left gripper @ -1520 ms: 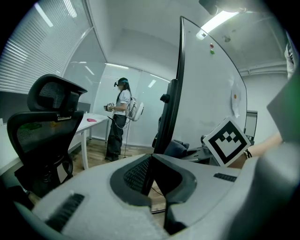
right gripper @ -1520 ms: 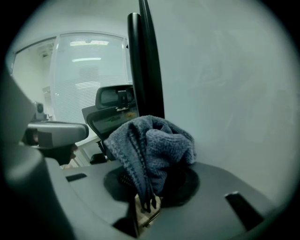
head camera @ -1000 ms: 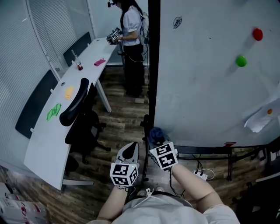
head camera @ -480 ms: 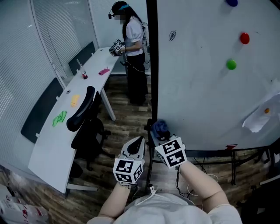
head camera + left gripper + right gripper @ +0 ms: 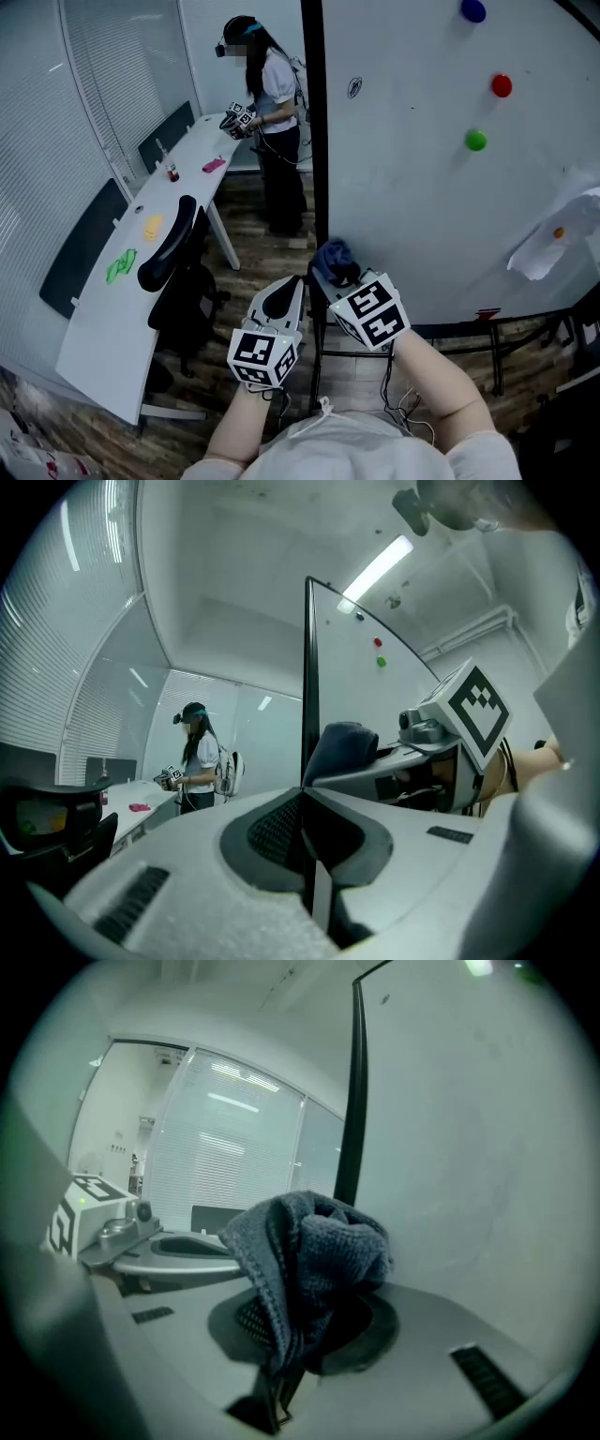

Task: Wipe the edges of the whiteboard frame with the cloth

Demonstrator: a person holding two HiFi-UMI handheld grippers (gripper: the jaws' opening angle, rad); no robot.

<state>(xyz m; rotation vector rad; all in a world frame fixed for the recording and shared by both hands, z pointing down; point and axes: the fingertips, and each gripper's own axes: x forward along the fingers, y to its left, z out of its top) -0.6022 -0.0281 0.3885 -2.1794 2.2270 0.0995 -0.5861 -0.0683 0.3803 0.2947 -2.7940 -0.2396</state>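
Laid with a dark wood-plank floor [image 5: 267,234]. Walled at the left with pale slatted blinds [image 5: 42,141]. Furnished along that side with a long white table [image 5: 103,323], backed by dark panels [image 5: 80,246] at its outer edge. Strewn on top with a green scrap [image 5: 119,265], a yellow scrap [image 5: 150,226], a pink scrap [image 5: 214,165] and a small bottle [image 5: 172,172]. Drawn up beside it, a black office chair [image 5: 173,267]. Occupied at the far end by a standing person [image 5: 274,122]. Lit overhead by a strip light [image 5: 380,564] in a white ceiling [image 5: 244,564].
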